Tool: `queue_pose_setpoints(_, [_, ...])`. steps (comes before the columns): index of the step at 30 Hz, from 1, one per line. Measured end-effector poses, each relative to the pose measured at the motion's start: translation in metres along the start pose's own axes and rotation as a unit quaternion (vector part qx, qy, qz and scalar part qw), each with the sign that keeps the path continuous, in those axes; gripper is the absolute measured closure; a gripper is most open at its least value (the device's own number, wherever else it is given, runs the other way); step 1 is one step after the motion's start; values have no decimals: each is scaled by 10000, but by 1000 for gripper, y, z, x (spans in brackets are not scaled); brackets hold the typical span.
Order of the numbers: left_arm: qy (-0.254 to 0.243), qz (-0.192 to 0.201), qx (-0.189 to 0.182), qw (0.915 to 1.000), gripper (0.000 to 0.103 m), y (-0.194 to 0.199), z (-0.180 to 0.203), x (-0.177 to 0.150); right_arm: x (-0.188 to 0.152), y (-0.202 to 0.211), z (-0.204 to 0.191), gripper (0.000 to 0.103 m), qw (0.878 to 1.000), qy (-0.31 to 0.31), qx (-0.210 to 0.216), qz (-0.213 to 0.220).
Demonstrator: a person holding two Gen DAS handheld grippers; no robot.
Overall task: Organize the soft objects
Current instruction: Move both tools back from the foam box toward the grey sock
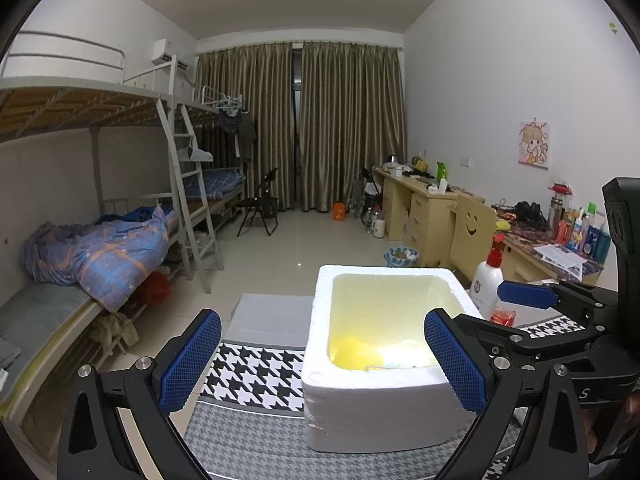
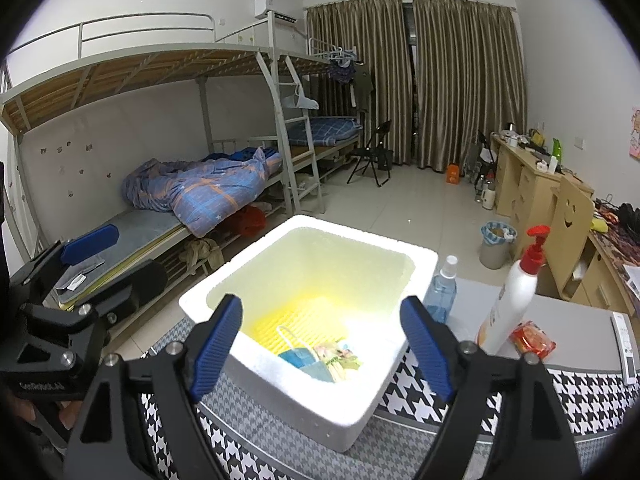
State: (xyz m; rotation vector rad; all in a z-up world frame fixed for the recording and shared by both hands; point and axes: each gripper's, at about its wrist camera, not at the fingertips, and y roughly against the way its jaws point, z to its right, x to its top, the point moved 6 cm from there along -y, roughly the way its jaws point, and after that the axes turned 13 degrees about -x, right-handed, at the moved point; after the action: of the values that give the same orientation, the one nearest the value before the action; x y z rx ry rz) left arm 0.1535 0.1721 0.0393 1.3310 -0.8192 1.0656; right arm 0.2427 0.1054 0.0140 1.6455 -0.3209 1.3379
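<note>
While both grippers' jaws stand spread and empty, foam box (image 2: 308, 364) nears table edge (image 2: 240, 432).

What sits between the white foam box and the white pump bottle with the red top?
A clear blue spray bottle, seen in the right wrist view.

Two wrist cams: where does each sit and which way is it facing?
Left wrist: on the left tool, looking forward and slightly down over the foam box; own open fingers frame it, right tool enters at the right edge.
Right wrist: on the right tool, angled down into the box's contents; left tool and a hand at left.
Shared: box, lotion bottle, bunk beds, curtains.
</note>
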Motion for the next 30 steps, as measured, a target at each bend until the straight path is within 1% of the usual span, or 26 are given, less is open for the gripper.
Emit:
queue_pose_setpoints(8, [-58,86,-34,9999,1,17,15,1,1,23,14,6,9992,-51,-295,255])
queue_pose_setpoints(11, [-33,127,-70,9999,1,22,20,4,-1,30,18,6,9991,-95,-307,286])
queue_pose_setpoints(17, [-152,141,-95,9997,1,33,35,2,-9,50,31,6,9985,-175,-359,384])
queue_pose_setpoints(30, [-204,237,-225,9993,1,50,62,-4,-25,84,38,6,9969,-278,-465,574])
